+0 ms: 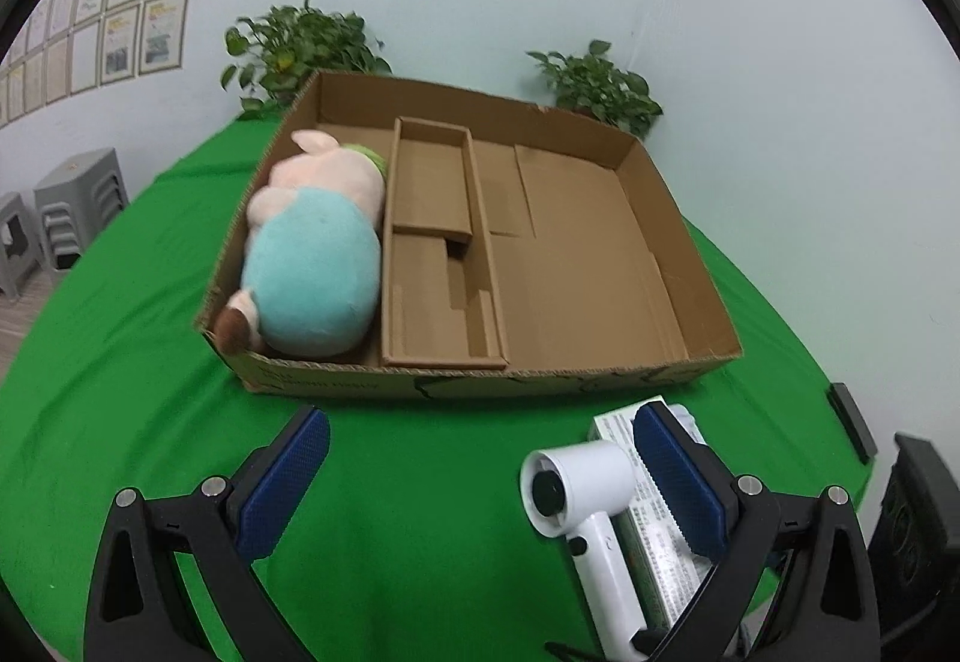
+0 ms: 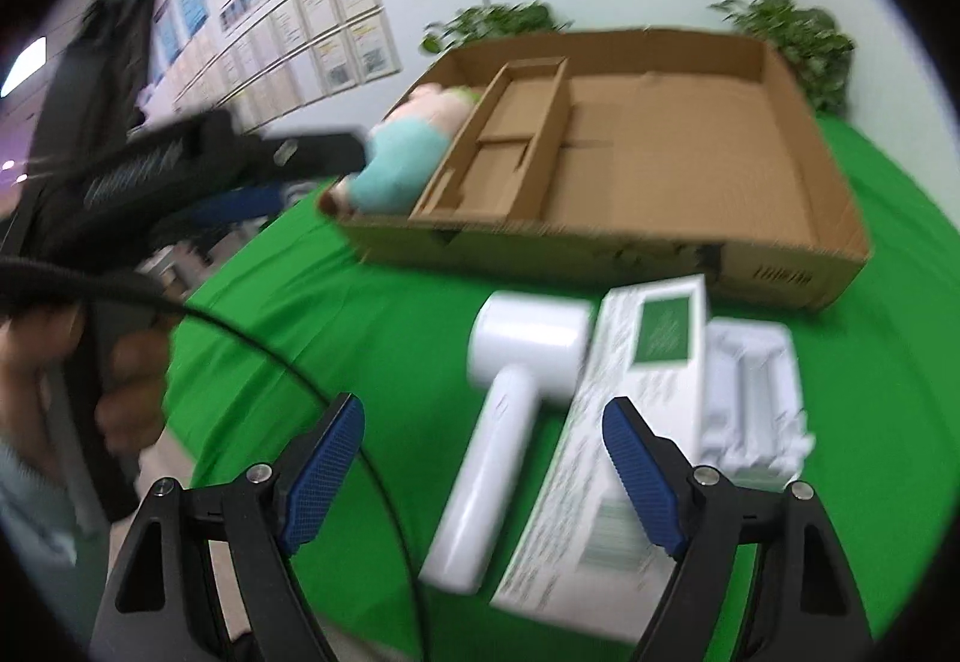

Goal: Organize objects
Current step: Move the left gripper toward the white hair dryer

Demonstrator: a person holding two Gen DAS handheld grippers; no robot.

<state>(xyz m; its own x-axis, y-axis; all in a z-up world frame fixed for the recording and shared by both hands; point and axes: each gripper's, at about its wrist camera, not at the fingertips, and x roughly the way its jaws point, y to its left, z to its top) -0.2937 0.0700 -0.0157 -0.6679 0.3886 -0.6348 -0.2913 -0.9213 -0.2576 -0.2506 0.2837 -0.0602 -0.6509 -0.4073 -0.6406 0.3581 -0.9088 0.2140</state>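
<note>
Both tongs, left and right, tilt down over the green cloth, jaws apart and empty.

Both wrist cameras look steeply down, close over the green table, sharing the cardboard box.

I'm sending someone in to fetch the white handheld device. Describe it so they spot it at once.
Start at the big cardboard tray on the green tablecloth. In front of its near wall lie three pale things in a row. The handheld device is the leftmost, beside the green-and-white printed box: the only rounded one, shaped like a hammer with a fat cylinder head on a long smooth handle.
</note>
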